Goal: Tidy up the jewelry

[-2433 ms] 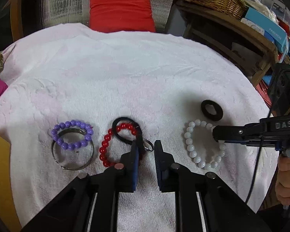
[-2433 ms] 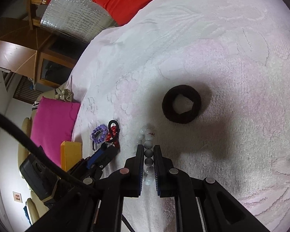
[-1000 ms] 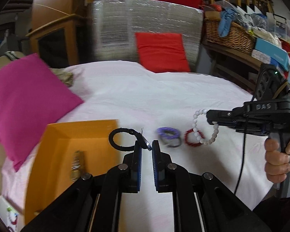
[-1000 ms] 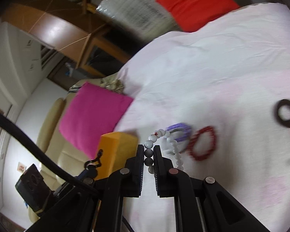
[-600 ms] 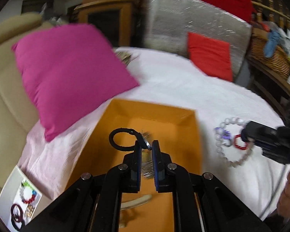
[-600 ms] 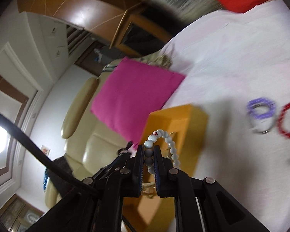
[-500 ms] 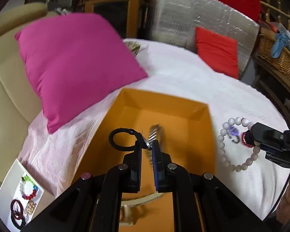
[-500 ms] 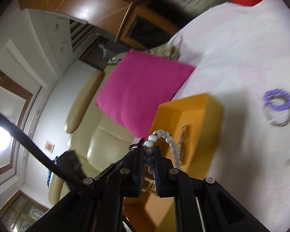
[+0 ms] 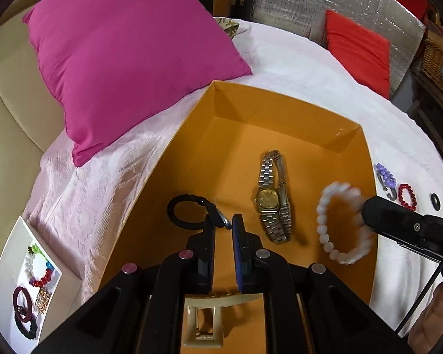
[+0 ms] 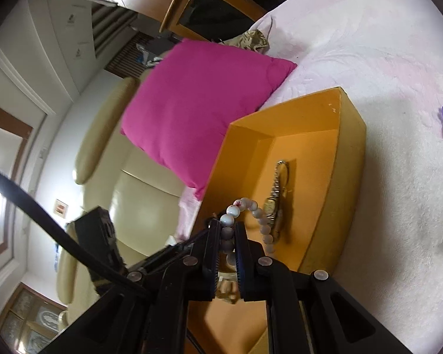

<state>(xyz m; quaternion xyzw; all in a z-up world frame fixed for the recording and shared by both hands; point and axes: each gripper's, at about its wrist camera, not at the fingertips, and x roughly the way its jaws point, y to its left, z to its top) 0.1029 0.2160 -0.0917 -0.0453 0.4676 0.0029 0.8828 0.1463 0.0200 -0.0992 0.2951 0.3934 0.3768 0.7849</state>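
An open orange box [image 9: 292,115] sits on the pink-white cloth; it also shows in the right wrist view [image 10: 351,153]. A metal watch [image 9: 273,197] and a beige hair claw [image 9: 203,321] lie in it. My left gripper [image 9: 223,225] is shut on a black hair tie [image 9: 186,211], held over the box floor. My right gripper [image 10: 228,231] is shut on a white bead bracelet [image 10: 258,215], which hangs over the box's right side [image 9: 339,224]. A purple bead bracelet [image 9: 385,174], a red bead bracelet [image 9: 406,194] and a black ring [image 9: 435,201] lie on the cloth at right.
A magenta pillow [image 9: 124,47] leans beside the box on the left. A red cushion [image 9: 357,50] lies at the back. A white reference card [image 9: 23,280] with jewelry pictures lies at lower left. A wicker basket [image 9: 437,67] stands at far right.
Both grippers carried their pieces from the cloth over to the orange box. The hair tie and the white bracelet now hang above the box's inside, lower and nearer than half a second ago.
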